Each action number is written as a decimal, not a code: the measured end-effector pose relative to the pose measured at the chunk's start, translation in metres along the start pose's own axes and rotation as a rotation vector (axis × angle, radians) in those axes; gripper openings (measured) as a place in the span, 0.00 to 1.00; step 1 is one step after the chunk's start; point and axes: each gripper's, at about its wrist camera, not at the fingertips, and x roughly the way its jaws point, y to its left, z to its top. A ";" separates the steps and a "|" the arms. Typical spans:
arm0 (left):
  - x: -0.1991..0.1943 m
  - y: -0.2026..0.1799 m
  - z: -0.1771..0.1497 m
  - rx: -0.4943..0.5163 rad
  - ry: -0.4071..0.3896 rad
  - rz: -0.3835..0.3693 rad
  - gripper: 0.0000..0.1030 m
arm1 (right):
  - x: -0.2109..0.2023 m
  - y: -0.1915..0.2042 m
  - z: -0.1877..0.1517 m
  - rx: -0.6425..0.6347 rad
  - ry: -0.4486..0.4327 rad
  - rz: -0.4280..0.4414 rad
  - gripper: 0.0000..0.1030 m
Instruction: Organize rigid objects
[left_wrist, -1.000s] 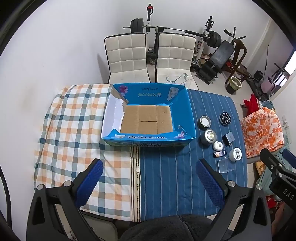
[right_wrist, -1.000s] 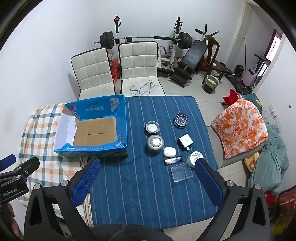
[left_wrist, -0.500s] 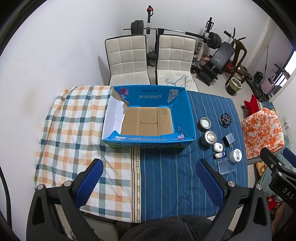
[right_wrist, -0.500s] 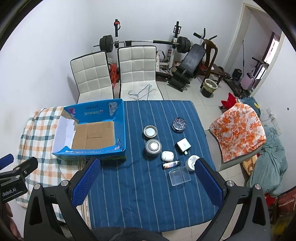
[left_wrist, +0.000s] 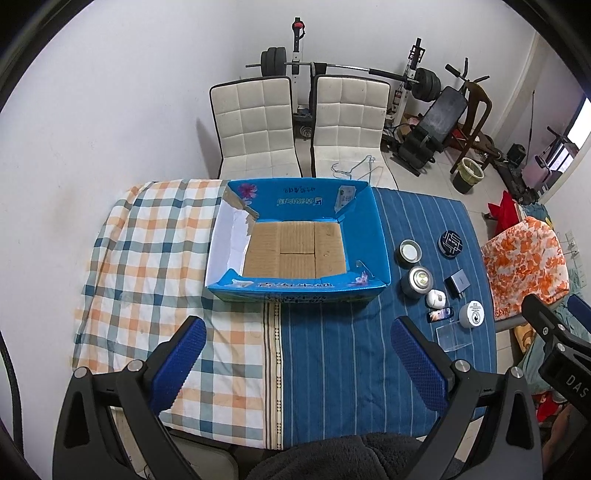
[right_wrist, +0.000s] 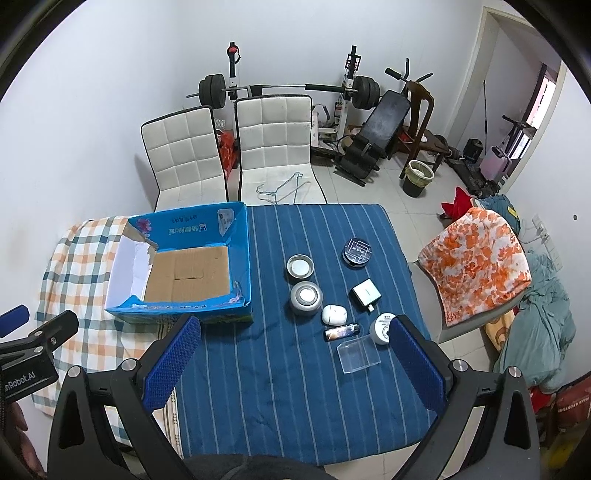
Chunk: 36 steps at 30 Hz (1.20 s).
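Observation:
An open, empty blue cardboard box (left_wrist: 371, 236) (right_wrist: 242, 258) sits mid-table. To its right on the blue striped cloth lie several small items: a round tin (right_wrist: 300, 266), a silver can (right_wrist: 306, 297), a dark round box (right_wrist: 356, 251), a white charger (right_wrist: 365, 294), a white case (right_wrist: 334, 314), a lighter (right_wrist: 341, 332), a white jar (right_wrist: 382, 328) and a clear plastic box (right_wrist: 358, 355). My left gripper (left_wrist: 295, 349) is open and empty, high above the table's front. My right gripper (right_wrist: 293, 349) is open and empty, high above the items.
The table (left_wrist: 332, 350) wears a checked cloth on the left (left_wrist: 147, 258) and a blue striped cloth on the right. Two white chairs (left_wrist: 255, 125) (left_wrist: 349, 122) stand behind it. A chair with an orange floral cloth (right_wrist: 476, 258) stands to the right. Gym equipment lines the back wall.
Both grippers have risen and drawn back a little, so the table looks smaller and further away. Nothing on the table has moved.

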 end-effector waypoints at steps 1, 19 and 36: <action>0.000 0.000 0.000 -0.001 -0.003 0.000 1.00 | 0.000 0.000 0.000 0.000 -0.001 -0.001 1.00; -0.002 0.002 0.016 0.003 -0.019 0.000 1.00 | 0.000 0.008 0.012 -0.012 -0.015 -0.003 1.00; -0.004 -0.001 0.013 0.016 -0.029 -0.010 1.00 | -0.005 0.010 0.008 -0.008 -0.023 0.009 1.00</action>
